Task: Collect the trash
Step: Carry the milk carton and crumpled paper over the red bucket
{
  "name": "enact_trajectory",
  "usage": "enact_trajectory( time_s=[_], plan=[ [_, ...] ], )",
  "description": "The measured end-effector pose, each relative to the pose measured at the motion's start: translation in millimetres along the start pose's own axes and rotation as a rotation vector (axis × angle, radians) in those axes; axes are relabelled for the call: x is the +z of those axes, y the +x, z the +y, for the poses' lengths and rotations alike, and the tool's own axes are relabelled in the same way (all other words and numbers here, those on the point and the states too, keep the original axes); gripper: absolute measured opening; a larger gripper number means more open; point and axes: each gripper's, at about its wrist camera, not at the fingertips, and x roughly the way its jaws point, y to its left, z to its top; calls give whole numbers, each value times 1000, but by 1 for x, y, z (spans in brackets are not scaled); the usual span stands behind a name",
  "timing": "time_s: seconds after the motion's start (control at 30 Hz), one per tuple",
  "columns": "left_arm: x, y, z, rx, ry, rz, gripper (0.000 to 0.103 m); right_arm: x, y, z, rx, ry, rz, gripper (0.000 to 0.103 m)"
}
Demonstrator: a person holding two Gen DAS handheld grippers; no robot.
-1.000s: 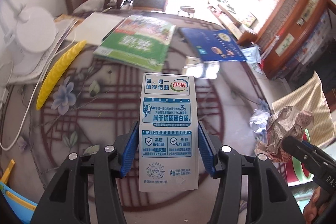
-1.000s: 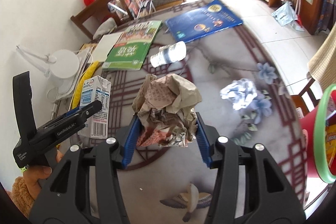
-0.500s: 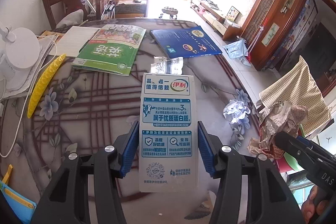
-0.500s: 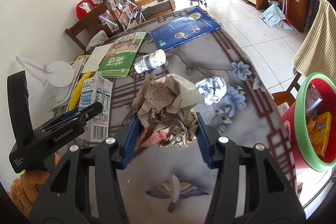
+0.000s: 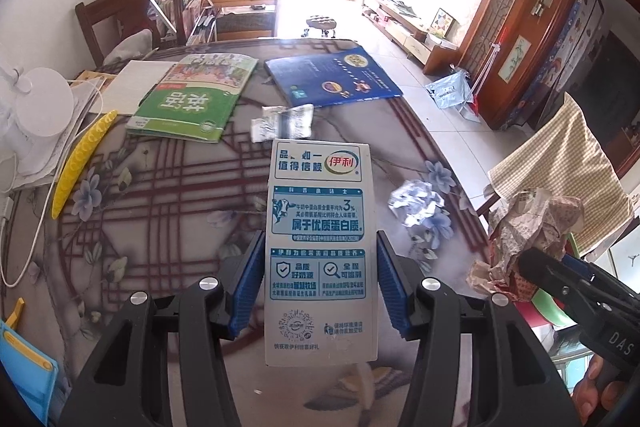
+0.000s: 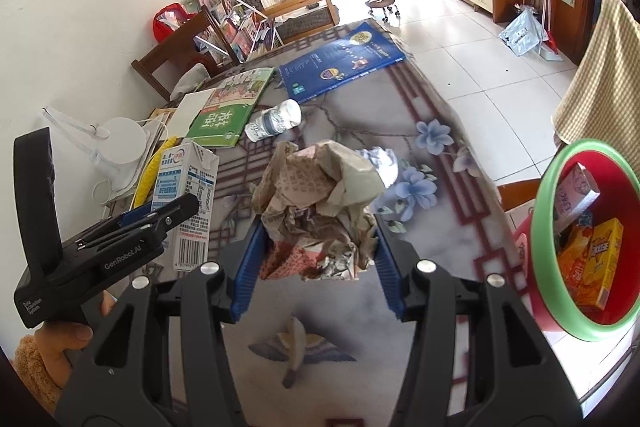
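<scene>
My left gripper (image 5: 320,283) is shut on a white and blue milk carton (image 5: 320,227) and holds it above the table; the carton also shows in the right wrist view (image 6: 186,195). My right gripper (image 6: 316,263) is shut on a crumpled ball of brown paper (image 6: 316,203), also held above the table; it shows at the right of the left wrist view (image 5: 528,227). A red bin with a green rim (image 6: 540,219) stands off the table's right edge, with boxes inside. A crumpled foil wrapper (image 5: 416,199) and a squashed plastic bottle (image 6: 272,121) lie on the table.
A green book (image 5: 192,103), a blue book (image 5: 332,79), a yellow strip (image 5: 80,159) and a white lamp (image 5: 36,99) lie at the table's far and left side. A chair with a checked cloth (image 5: 560,163) stands to the right. A wooden chair (image 5: 128,15) stands behind.
Both grippers have risen and pulled back toward the table's near right side with their loads. The red bin has come into fuller view on the right.
</scene>
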Motion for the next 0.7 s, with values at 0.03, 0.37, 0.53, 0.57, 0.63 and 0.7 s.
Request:
enact_trajectory(
  time_s=[0.03, 0.37, 0.53, 0.57, 0.63, 0.7],
  plan=[
    [-1, -1, -4, 1, 4, 1, 50, -1, -1, -4, 1, 4, 2, 50],
    [-7, -5, -50, 7, 20, -9, 50, -2, -16, -43, 20, 5, 8, 50],
    [-9, -5, -73, 16, 24, -12, 50, 0, -23, -62, 29, 5, 5, 50],
    [-9, -5, -77, 18, 25, -12, 50, 1, -24, -66, 31, 7, 6, 50],
    [-9, -6, -86, 21, 29, -14, 50, 1, -27, -75, 35, 12, 6, 50],
    [-9, -6, -94, 22, 33, -17, 50, 1, -29, -82, 37, 16, 6, 50]
  ],
)
